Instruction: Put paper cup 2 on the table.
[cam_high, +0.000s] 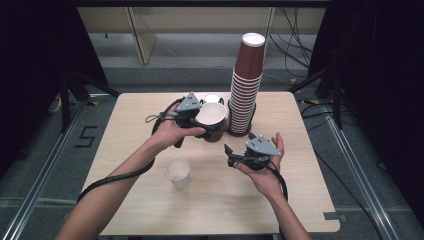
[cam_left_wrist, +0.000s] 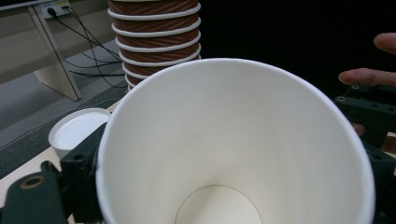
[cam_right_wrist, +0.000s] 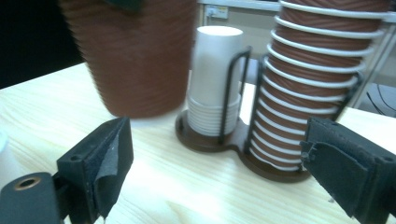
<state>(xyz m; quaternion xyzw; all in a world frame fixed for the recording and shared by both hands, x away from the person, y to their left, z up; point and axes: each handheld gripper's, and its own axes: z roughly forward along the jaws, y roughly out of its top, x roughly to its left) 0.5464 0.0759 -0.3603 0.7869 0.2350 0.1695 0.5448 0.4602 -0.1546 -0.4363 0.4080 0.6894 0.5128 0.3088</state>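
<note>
A brown ribbed paper cup (cam_high: 212, 120) with a white inside is clamped between the jaws of my left gripper (cam_high: 201, 123), above the middle of the table. In the left gripper view its white inside (cam_left_wrist: 233, 140) faces the camera, with a black jaw on either side of the wall. In the right gripper view the cup (cam_right_wrist: 140, 56) appears blurred at the upper left, and I cannot tell whether its base touches the wood. My right gripper (cam_high: 231, 156) is to the right of the cup and nearer the person, open (cam_right_wrist: 222, 172), with nothing between its jaws.
A tall stack of brown cups (cam_high: 247, 85) stands in a dark wire holder (cam_right_wrist: 210, 140) at the table's back, with a short stack of white cups (cam_right_wrist: 215, 84) beside it. A single small white cup (cam_high: 178, 172) stands on the wooden table (cam_high: 300, 200) near the left forearm.
</note>
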